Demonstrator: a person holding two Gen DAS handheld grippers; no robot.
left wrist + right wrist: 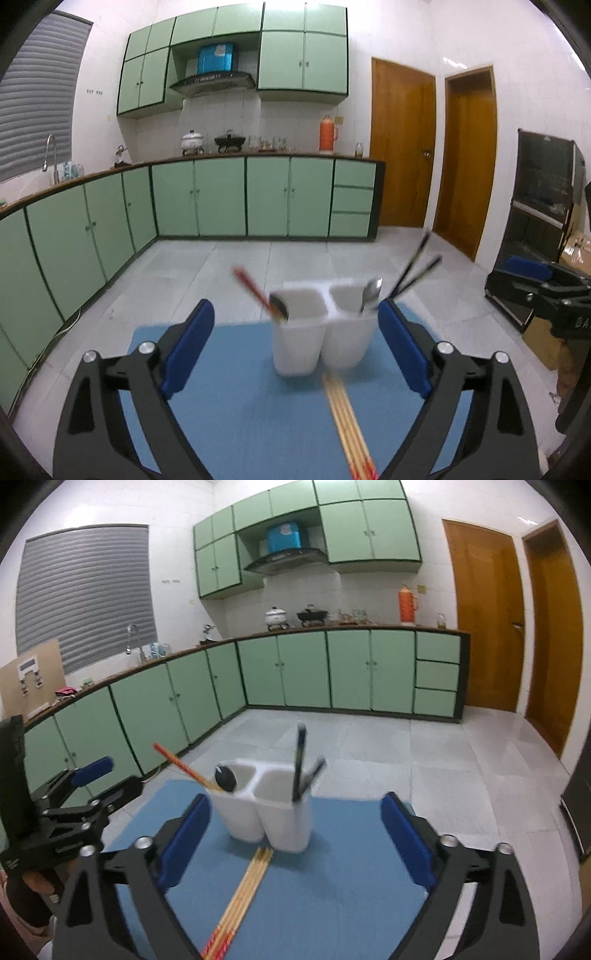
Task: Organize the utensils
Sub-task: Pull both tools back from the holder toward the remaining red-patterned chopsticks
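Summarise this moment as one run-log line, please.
left hand-held gripper: open, empty | right hand-held gripper: open, empty | wooden chopsticks: lying on blue mat | white holder: upright

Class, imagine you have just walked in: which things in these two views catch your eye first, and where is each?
A white two-compartment utensil holder stands mid-mat on the blue mat, with dark chopsticks and a red-handled chopstick sticking out. A bundle of wooden chopsticks lies flat in front of it. Each open hand-held gripper's blue pads frame the scene.

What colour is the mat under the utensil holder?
Blue; the mat shows best in the right wrist view, under the white holder.
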